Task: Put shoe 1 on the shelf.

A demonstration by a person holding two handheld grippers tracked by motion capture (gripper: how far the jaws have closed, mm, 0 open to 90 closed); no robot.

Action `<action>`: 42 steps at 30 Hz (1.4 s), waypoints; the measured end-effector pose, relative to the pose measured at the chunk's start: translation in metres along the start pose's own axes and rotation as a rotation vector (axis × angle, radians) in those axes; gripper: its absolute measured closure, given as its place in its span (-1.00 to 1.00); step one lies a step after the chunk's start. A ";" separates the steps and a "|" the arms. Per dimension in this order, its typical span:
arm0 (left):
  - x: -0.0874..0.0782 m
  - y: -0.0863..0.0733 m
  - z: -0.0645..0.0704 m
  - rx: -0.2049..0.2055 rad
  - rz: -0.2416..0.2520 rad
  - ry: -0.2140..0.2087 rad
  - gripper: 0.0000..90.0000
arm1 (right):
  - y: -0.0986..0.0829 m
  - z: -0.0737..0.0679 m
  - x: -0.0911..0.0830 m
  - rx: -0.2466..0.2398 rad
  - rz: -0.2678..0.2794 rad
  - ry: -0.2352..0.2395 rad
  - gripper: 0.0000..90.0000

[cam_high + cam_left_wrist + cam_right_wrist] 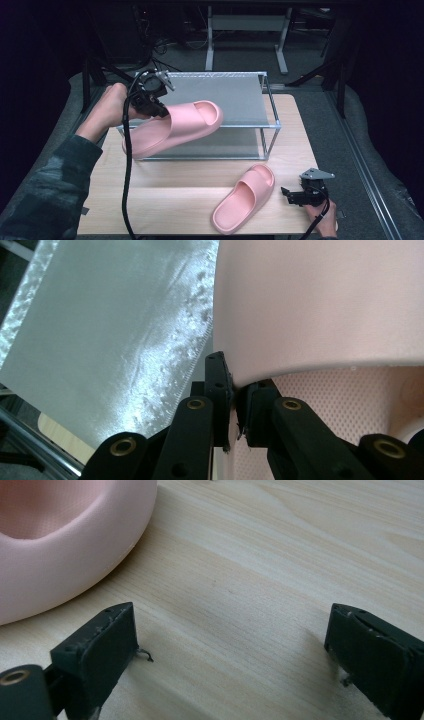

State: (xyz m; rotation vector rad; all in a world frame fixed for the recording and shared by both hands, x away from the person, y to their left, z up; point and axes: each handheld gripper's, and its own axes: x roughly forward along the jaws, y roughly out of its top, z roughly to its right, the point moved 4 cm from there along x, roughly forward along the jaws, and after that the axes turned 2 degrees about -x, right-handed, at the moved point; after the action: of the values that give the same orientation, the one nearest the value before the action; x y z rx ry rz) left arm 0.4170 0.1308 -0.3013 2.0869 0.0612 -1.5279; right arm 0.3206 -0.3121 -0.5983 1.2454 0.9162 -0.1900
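Observation:
A pink slide sandal hangs tilted in the air over the front left of a metal-framed rack, toe toward the rack's grey mesh shelf. My left gripper is shut on its side rim; in the left gripper view the jaws pinch the sandal's edge with my left gripper closed tight. A second pink sandal lies on the wooden table at the front right. My right gripper stands open just right of it, low over the table, and my right gripper holds nothing beside the sandal's rim.
The rack has a grey mesh top shelf and a lower level under it, standing across the back of the table. Table legs and cables lie on the dark floor behind. Bare wood stretches along the front left of the table.

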 end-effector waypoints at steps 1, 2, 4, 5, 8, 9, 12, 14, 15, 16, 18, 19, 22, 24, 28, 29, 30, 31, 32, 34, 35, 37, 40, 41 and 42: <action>0.000 0.002 -0.001 -0.005 -0.002 0.005 0.86 | 0.000 0.000 0.000 0.000 0.000 0.000 -0.86; 0.000 0.003 -0.003 -0.013 -0.009 0.007 0.86 | 0.000 0.000 0.000 0.000 0.000 0.000 -0.86; 0.000 0.006 -0.007 -0.035 -0.015 0.009 0.86 | 0.000 0.000 0.000 0.000 0.000 0.000 -0.86; 0.000 0.007 -0.009 -0.046 -0.020 0.012 0.86 | 0.000 0.000 0.000 0.000 0.000 0.000 -0.86; 0.003 0.010 -0.014 -0.077 -0.032 0.014 0.86 | 0.000 0.000 0.000 0.000 0.000 0.000 -0.86; 0.004 0.011 -0.016 -0.083 -0.038 0.019 0.86 | 0.000 0.000 0.000 0.000 0.001 0.000 -0.86; 0.008 0.016 -0.022 -0.125 -0.042 0.037 0.86 | 0.000 0.000 0.000 0.000 0.000 0.000 -0.86; 0.010 0.018 -0.025 -0.153 -0.042 0.048 0.86 | 0.000 0.000 0.000 0.000 0.000 0.000 -0.86; 0.010 0.019 -0.027 -0.160 -0.046 0.051 0.86 | 0.000 0.000 0.000 0.001 0.001 0.000 -0.86; 0.011 0.020 -0.029 -0.173 -0.051 0.060 0.86 | 0.000 0.000 0.000 0.001 0.000 0.000 -0.86; 0.013 0.023 -0.032 -0.210 -0.058 0.069 0.86 | 0.000 0.000 0.000 0.000 0.000 0.000 -0.86; 0.014 0.024 -0.034 -0.218 -0.059 0.071 0.86 | 0.000 0.000 0.000 0.000 0.000 0.000 -0.86; 0.021 0.030 -0.041 -0.304 -0.060 0.085 0.86 | 0.000 0.000 0.000 0.000 0.001 -0.001 -0.86; 0.031 0.035 -0.047 -0.385 -0.063 0.089 0.87 | 0.000 0.000 0.000 0.000 0.001 -0.001 -0.86; 0.047 0.043 -0.056 -0.472 -0.096 0.127 0.86 | 0.000 0.000 -0.001 -0.004 -0.008 0.008 -0.85; 0.051 0.045 -0.059 -0.492 -0.104 0.131 0.86 | 0.000 0.000 0.000 0.000 0.002 0.001 -0.85; 0.055 0.047 -0.061 -0.515 -0.107 0.141 0.86 | 0.000 0.000 0.000 0.000 0.002 0.001 -0.85; 0.058 0.047 -0.063 -0.532 -0.116 0.147 0.86 | 0.000 0.000 0.000 0.000 0.002 0.001 -0.85; 0.062 0.049 -0.067 -0.560 -0.128 0.166 0.86 | 0.000 0.000 0.000 0.000 0.002 0.002 -0.85; 0.068 0.050 -0.072 -0.602 -0.130 0.177 0.87 | 0.000 0.000 0.000 0.000 0.001 0.002 -0.85; 0.071 0.050 -0.074 -0.621 -0.131 0.183 0.87 | 0.000 0.000 0.000 0.000 0.001 0.002 -0.85; 0.078 0.049 -0.080 -0.650 -0.143 0.202 0.87 | 0.000 0.000 0.000 -0.001 0.001 0.002 -0.85; 0.085 0.047 -0.086 -0.700 -0.147 0.225 0.87 | 0.000 0.000 -0.001 -0.004 -0.010 0.009 -0.85; 0.088 0.045 -0.088 -0.722 -0.146 0.233 0.87 | 0.000 0.000 0.000 -0.002 0.003 0.001 -0.85; 0.090 0.043 -0.090 -0.740 -0.145 0.238 0.87 | 0.000 0.000 -0.001 -0.003 -0.010 0.009 -0.85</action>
State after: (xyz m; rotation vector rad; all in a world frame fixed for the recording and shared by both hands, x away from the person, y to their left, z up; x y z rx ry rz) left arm 0.5423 0.1099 -0.3462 1.6563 0.7593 -1.0818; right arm 0.3198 -0.3124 -0.5977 1.2399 0.9299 -0.1907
